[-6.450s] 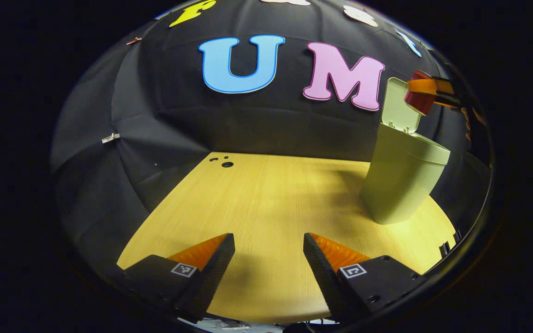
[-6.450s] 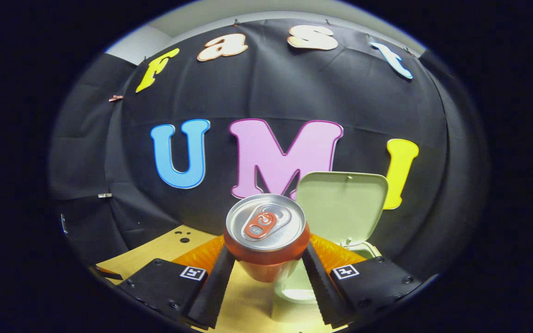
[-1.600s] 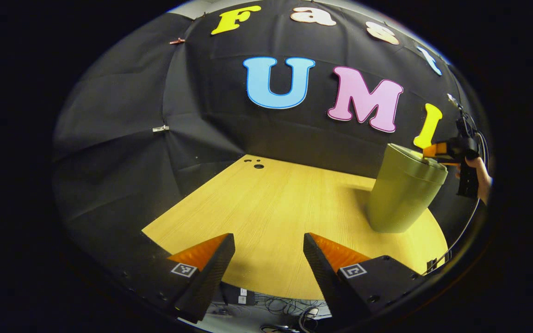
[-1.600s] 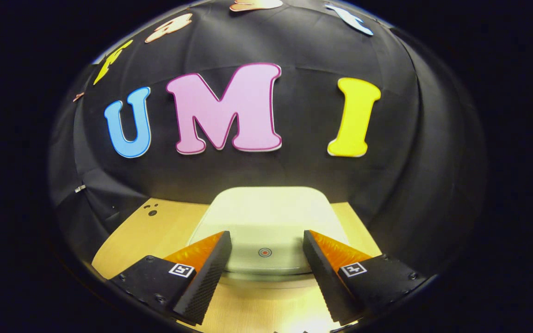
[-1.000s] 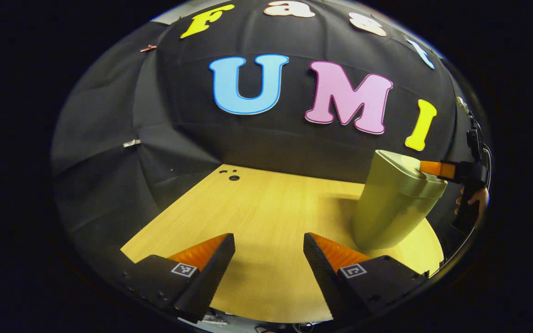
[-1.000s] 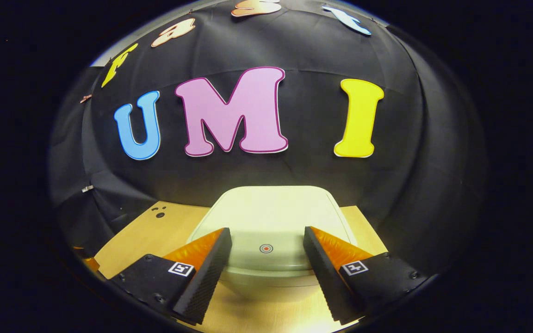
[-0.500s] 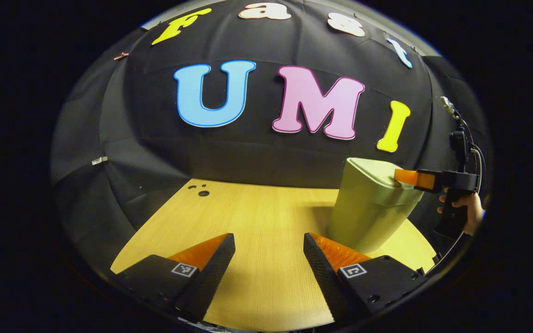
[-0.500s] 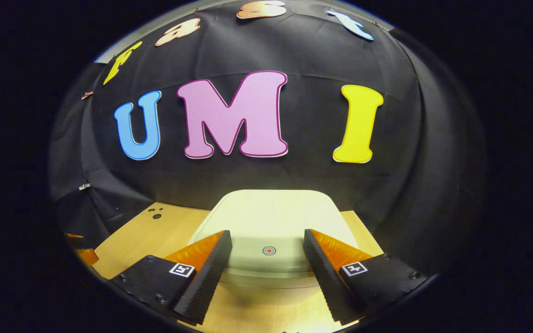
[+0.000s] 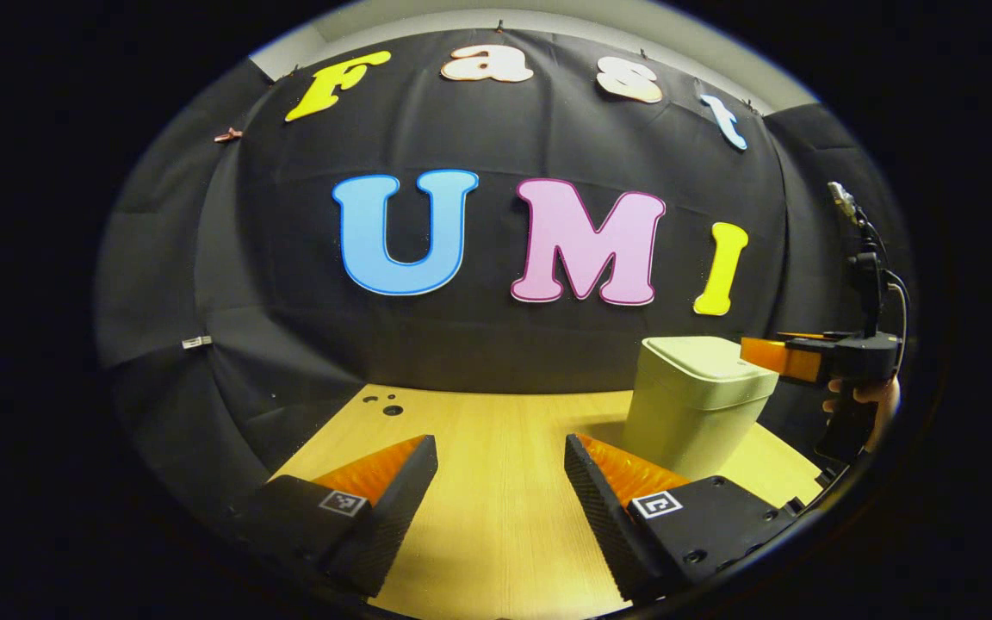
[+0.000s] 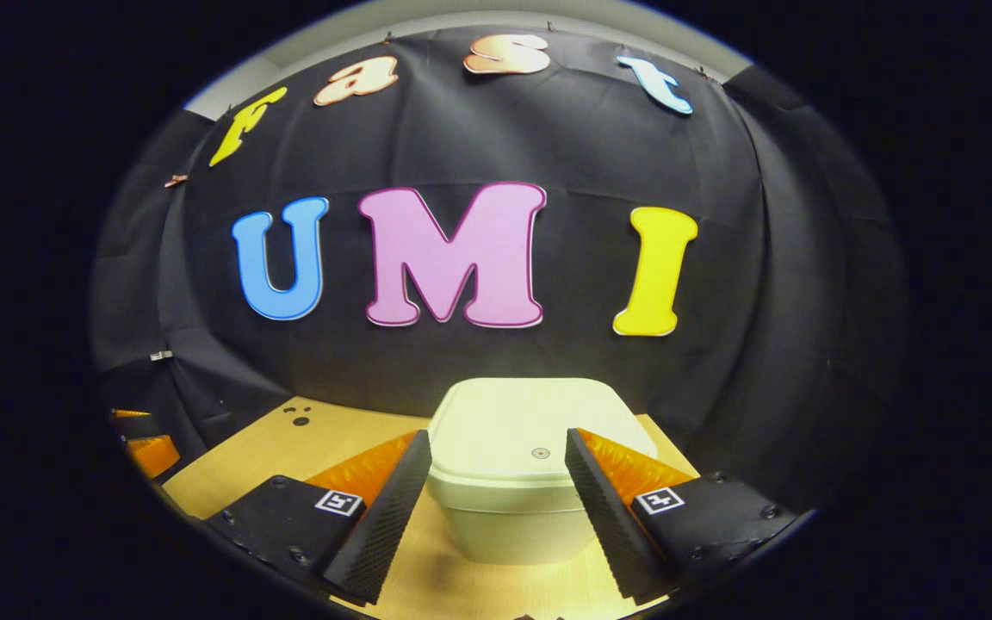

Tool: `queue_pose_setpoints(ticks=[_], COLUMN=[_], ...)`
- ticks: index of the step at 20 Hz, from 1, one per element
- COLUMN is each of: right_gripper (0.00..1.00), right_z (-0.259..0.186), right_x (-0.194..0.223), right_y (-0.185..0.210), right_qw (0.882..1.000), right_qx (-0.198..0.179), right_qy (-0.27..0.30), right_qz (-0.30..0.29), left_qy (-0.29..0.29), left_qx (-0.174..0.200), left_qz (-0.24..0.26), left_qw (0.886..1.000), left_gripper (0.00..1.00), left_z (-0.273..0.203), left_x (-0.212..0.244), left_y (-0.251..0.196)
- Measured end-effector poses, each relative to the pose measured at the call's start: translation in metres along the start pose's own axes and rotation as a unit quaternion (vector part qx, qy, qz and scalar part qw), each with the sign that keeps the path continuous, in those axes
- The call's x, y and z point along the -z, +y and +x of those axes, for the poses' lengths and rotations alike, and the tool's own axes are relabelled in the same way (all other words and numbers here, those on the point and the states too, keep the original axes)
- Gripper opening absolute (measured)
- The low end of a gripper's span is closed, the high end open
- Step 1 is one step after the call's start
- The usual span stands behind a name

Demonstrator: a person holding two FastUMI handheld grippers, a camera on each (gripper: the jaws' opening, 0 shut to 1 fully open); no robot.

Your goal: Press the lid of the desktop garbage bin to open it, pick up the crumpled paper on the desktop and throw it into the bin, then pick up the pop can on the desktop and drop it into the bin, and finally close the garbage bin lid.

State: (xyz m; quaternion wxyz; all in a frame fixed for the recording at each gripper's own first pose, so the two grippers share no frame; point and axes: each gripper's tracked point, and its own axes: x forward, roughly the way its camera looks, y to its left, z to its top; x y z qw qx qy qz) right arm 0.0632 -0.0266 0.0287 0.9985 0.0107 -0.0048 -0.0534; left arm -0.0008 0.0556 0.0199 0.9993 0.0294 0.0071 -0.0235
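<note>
Garbage bin, lid down, stands near bench right edge; contents hidden. Left claw and right claw both spread, empty; bin base cut off behind right claw's fingers.

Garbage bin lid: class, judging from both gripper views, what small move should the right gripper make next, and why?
Probably draw the right gripper back and away from the bin. The lid lies flat and shut, no paper or can shows on the table, and both the right and the left gripper are open and hold nothing, so the job looks done.
</note>
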Motion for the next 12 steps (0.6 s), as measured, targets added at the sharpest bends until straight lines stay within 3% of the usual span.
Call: queue_pose_setpoints(ticks=[6, 12], right_gripper=[0.98, 0.98], right_z=[-0.046, -0.076], right_x=[0.025, 0.079], right_y=[0.045, 0.072], right_qw=[1.0, 0.997], right_qx=[-0.022, -0.033], right_qy=[0.016, 0.066], right_qz=[0.011, 0.018], left_qy=[-0.004, 0.007], left_qx=[-0.013, 0.017], left_qz=[-0.016, -0.017], left_qw=[1.0, 1.0], left_gripper=[0.96, 0.96], left_z=[-0.018, -0.014], left_x=[0.009, 0.022], left_y=[0.01, 0.002])
